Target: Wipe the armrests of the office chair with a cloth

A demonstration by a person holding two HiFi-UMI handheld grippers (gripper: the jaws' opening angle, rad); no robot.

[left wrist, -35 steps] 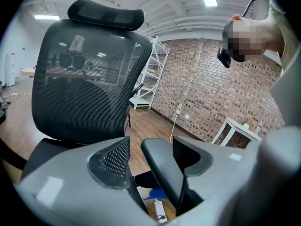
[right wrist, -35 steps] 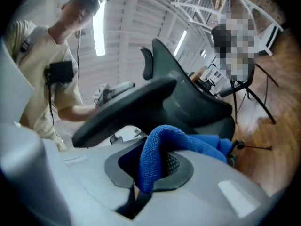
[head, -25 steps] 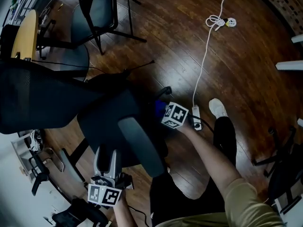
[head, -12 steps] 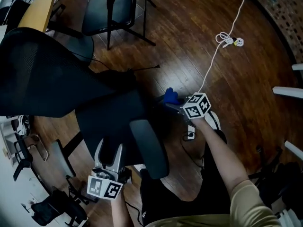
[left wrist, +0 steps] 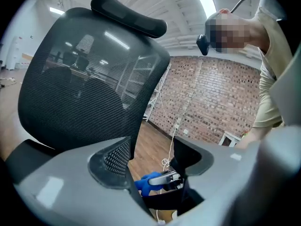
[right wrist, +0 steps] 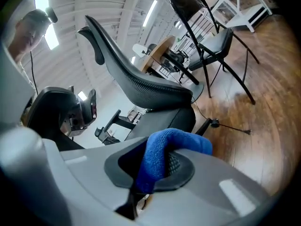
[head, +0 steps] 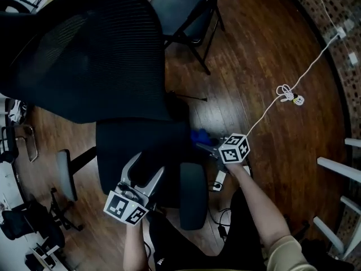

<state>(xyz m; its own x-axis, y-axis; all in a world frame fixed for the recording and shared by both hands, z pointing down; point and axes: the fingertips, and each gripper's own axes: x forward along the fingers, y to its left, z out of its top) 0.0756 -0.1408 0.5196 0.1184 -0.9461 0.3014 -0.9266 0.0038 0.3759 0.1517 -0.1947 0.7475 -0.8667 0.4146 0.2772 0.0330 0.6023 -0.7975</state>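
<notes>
Over the last second the head view has swung up over the office chair (head: pixel 84 55), so its black mesh back now fills the upper left of the frame. The right gripper (head: pixel 204 145) has kept to mid-frame, its fingers clamped on the blue cloth (head: pixel 199 136). The cloth hangs just past the upper end of the dark grey armrest (head: pixel 193 196) at lower centre, beside the seat edge, and I cannot tell if it touches the pad. The left gripper (head: pixel 145 169) has come further in over the seat, fingers apart with nothing between them. I judge that wiping of this armrest is about to start, not under way. The cloth looks like thick microfibre, bunched into a folded loop over the fingers. The second armrest (head: pixel 66 174) stands untouched at the left edge.
</notes>
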